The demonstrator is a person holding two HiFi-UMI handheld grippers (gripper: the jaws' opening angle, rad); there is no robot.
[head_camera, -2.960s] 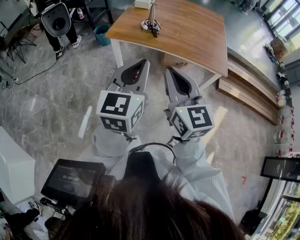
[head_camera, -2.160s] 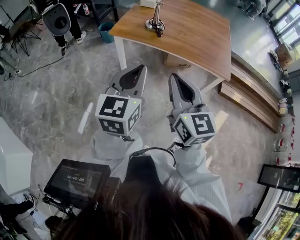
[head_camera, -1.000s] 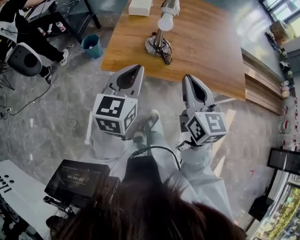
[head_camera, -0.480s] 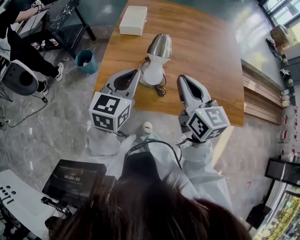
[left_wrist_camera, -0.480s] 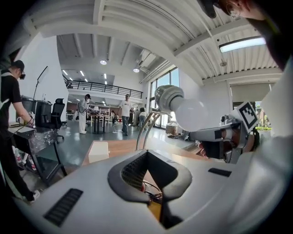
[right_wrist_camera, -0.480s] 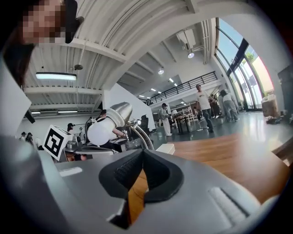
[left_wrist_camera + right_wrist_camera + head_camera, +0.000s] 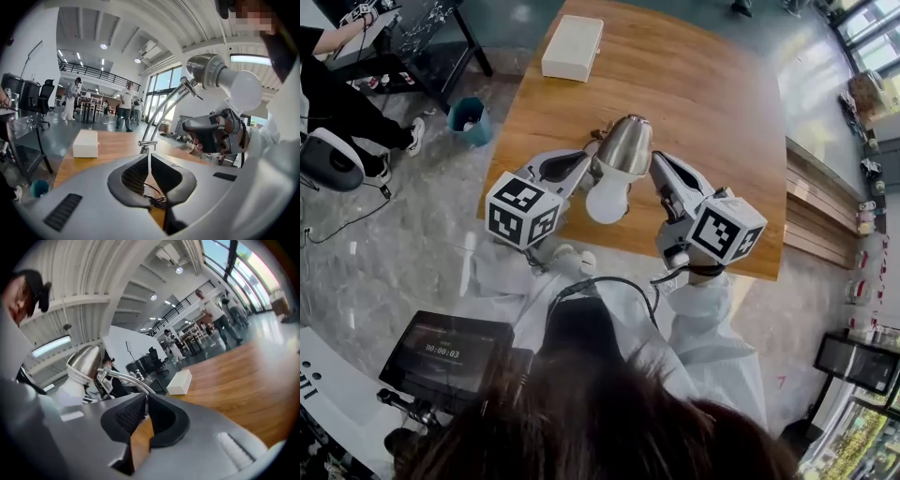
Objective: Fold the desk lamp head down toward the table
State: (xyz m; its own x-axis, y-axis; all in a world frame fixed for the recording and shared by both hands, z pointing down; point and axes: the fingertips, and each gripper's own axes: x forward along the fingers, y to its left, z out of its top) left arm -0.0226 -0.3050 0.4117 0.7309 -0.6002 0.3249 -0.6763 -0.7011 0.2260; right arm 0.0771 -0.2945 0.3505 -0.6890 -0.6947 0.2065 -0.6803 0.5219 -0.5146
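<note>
Desk lamp: a brushed-metal desk lamp with a round white bulb stands near the front edge of the pale wooden table. In the head view it sits between the two grippers.
Lamp head: raised on its curved metal arm, well clear of the tabletop, with the bulb end turned out over the table's edge towards the person holding the grippers.
Lamp base: mostly hidden behind the jaws and the lamp head in every view.
Left gripper: the left gripper is just beside the lamp head on its left. Its jaws are closed together with nothing between them, as its own view shows.
Right gripper: the right gripper is close on the other side of the lamp head. Its jaws are all but together and just starting to open, with nothing caught in them.
Contact: I cannot tell whether either gripper touches the lamp.
Elsewhere on the table: a flat white rectangular box lies at the far left corner, well apart from the lamp.
Floor: a small teal bin stands beside the table's left side.
</note>
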